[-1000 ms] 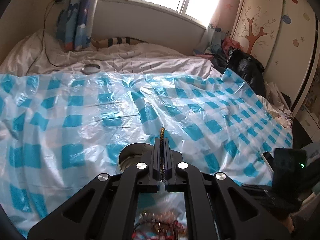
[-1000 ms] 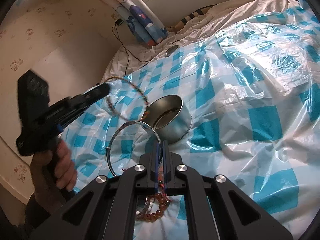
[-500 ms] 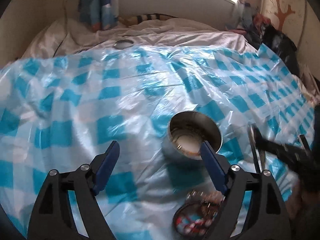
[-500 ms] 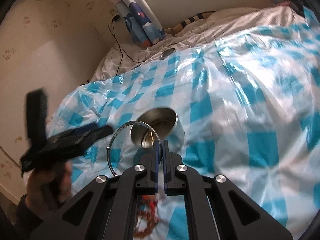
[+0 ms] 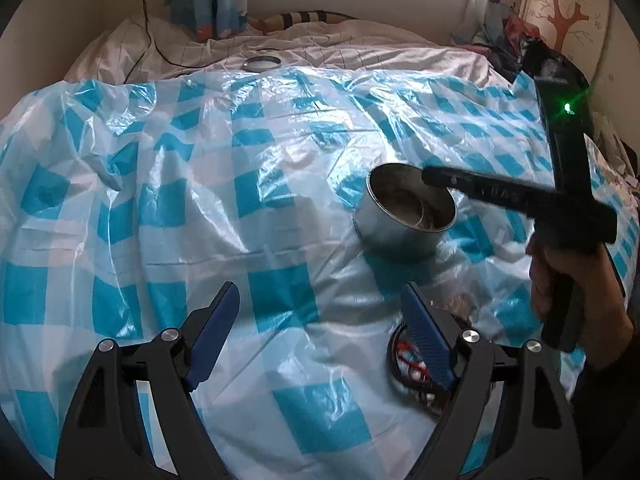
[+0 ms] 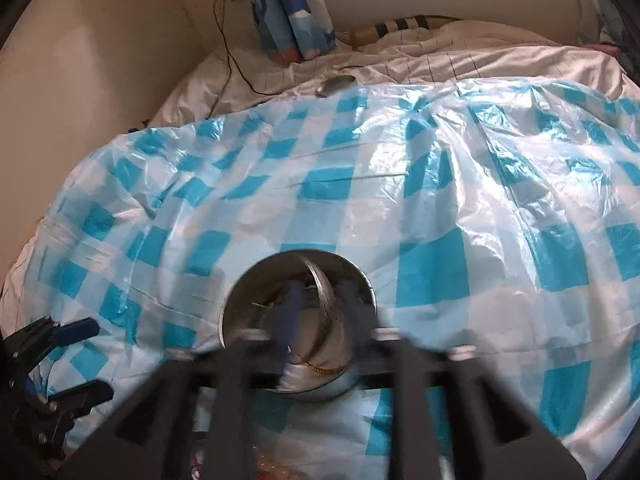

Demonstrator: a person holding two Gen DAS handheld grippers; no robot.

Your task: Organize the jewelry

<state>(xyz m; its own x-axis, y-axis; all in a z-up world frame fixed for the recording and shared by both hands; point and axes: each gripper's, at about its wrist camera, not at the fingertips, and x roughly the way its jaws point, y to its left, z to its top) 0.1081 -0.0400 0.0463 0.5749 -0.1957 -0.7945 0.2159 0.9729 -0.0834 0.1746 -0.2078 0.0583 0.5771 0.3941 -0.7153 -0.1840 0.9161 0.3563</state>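
Observation:
A round metal tin (image 5: 404, 220) stands on the blue-checked plastic sheet (image 5: 200, 200); it also shows in the right wrist view (image 6: 360, 280). My left gripper (image 5: 320, 320) is open and empty, low over the sheet, near a pile of jewelry (image 5: 412, 364) by its right finger. My right gripper (image 6: 320, 312) is blurred by motion right over the tin, its fingers apart, and a silver bangle (image 6: 320, 280) sits in the tin between them. In the left wrist view its tip (image 5: 432, 178) reaches over the tin's rim.
A round lid (image 5: 262, 64) lies on the white bedsheet at the far edge, by a cable and curtain. A wall runs along the left. Clothes and a wardrobe stand at the far right. My left gripper (image 6: 60, 364) appears at the right wrist view's lower left.
My left gripper let go of the beaded strand, opened and drew back. My right gripper carried the silver bangle over the tin and spread its fingers; the bangle is now in the tin.

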